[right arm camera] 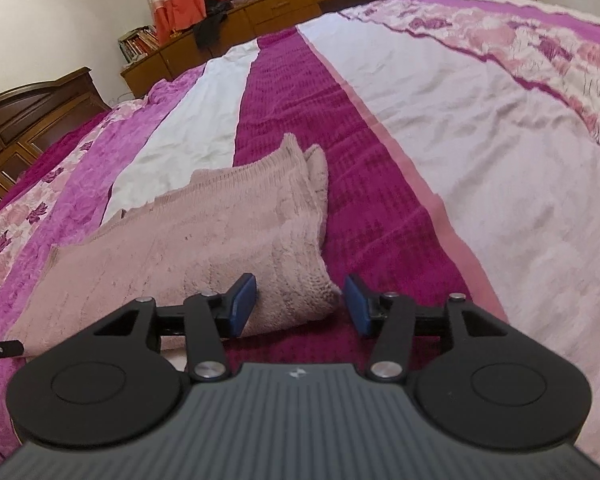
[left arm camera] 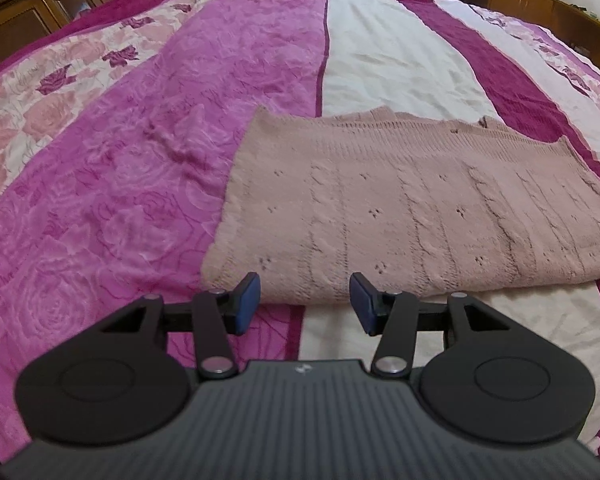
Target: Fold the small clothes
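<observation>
Striped magenta, pink and white bedspread [left arm camera: 100,184] is being used as the work surface; folded dusty-pink cable-knit garment [left arm camera: 400,208] is lying flat on it; left gripper [left arm camera: 305,304] and right gripper [right arm camera: 300,306] are being held open at its near edge, nothing pinched; for the next fold, both near corners should be gripped evenly, layers kept aligned.

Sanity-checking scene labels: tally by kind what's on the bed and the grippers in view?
Knit garment, dusty pink, folded: 1
Bedspread, striped magenta, white and floral: 1
Grippers, both open and clear of the knit: 2 (left gripper, right gripper)
Total: 4
</observation>
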A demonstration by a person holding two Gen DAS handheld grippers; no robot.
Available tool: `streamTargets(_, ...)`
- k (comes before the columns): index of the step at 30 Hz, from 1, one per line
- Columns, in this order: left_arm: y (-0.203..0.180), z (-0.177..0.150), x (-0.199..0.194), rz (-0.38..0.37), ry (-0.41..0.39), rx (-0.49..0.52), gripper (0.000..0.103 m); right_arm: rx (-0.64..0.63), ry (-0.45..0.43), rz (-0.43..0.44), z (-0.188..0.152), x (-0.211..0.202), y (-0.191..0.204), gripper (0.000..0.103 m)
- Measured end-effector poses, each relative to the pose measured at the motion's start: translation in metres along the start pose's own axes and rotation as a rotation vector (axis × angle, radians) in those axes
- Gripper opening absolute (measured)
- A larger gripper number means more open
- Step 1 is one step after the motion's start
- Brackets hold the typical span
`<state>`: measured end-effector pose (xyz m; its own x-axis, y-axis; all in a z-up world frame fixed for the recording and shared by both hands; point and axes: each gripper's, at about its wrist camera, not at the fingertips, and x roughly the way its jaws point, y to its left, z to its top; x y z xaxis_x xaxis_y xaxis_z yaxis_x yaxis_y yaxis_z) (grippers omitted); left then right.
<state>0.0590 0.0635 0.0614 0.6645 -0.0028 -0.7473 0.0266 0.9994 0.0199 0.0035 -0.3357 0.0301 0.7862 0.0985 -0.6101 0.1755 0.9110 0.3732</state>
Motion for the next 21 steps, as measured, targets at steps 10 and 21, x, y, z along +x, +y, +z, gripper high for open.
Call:
streamTargets(10, -0.012, -0.004, 0.009, 0.017, 0.041, 0.007, 0.052, 0.084, 0.047, 0.089, 0.013, 0.020, -0.017, 0.065)
streamTargets(21, -0.015, -0.008, 0.014, 0.024, 0.056, 0.012, 0.052, 0.181, 0.100, 0.219, 0.032, 0.064, -0.019, 0.071)
